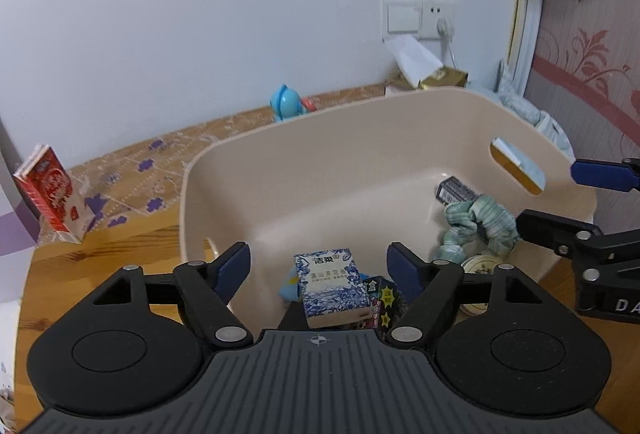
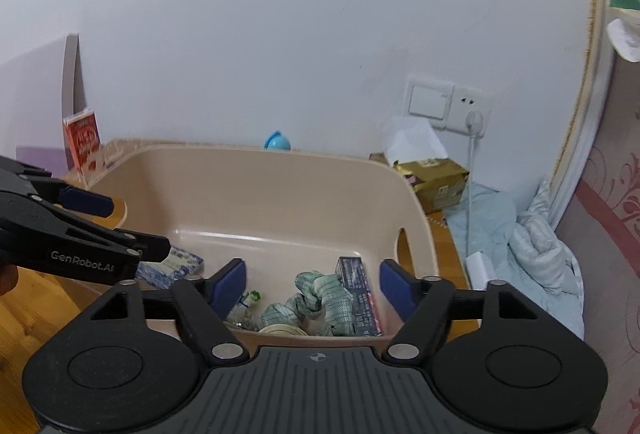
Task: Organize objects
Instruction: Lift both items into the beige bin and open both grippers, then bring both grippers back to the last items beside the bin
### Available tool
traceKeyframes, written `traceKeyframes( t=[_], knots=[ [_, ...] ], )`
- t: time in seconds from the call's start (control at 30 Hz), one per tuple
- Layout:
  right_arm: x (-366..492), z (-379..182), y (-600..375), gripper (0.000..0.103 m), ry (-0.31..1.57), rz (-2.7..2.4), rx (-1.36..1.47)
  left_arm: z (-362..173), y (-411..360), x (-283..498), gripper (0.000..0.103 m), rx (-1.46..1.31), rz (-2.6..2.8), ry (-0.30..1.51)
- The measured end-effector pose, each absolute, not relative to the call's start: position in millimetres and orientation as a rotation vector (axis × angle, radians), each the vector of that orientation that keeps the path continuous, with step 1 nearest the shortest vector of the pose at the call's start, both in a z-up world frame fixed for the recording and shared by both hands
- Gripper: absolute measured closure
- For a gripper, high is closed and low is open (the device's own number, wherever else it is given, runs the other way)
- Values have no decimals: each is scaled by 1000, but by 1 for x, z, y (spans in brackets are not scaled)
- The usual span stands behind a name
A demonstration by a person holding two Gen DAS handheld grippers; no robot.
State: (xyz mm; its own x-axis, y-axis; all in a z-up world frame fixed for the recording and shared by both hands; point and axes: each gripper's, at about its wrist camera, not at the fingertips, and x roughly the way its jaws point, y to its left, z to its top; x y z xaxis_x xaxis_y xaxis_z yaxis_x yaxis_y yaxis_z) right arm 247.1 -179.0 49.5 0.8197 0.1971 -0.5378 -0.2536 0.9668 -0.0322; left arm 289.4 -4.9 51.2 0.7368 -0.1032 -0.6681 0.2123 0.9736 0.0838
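A beige plastic basket (image 1: 360,138) stands on the wooden table; it also shows in the right wrist view (image 2: 224,186). Inside lie a blue-and-white box (image 1: 332,284), a black packet with yellow stars (image 1: 382,300), a green scrunchie (image 1: 476,220), a dark small box (image 1: 454,190) and a round tin (image 1: 482,268). My left gripper (image 1: 320,266) is open and empty above the basket's near side, over the blue-and-white box. My right gripper (image 2: 312,286) is open and empty above the scrunchie (image 2: 320,294) and dark box (image 2: 358,294).
A red-and-white carton (image 1: 52,194) stands on the table at the left. A blue toy (image 1: 286,102) sits behind the basket. A gold box (image 2: 436,182), a wall socket (image 2: 448,102) and light-blue bedding (image 2: 520,238) lie to the right.
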Motion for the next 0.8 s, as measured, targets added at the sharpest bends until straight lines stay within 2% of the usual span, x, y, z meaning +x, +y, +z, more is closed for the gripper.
traceKeyframes(
  t=[0.1,0.5,0.8],
  knots=[
    [233,56,-182,17,537,234,-84,60,0,275,21,152,-167,688],
    [178,54,-171,7,520,257,-85,83,24,205,15,114,-141,589],
    [163,14,-148,2,615,299,-105,48,39,179,15,98,-133,657]
  ],
)
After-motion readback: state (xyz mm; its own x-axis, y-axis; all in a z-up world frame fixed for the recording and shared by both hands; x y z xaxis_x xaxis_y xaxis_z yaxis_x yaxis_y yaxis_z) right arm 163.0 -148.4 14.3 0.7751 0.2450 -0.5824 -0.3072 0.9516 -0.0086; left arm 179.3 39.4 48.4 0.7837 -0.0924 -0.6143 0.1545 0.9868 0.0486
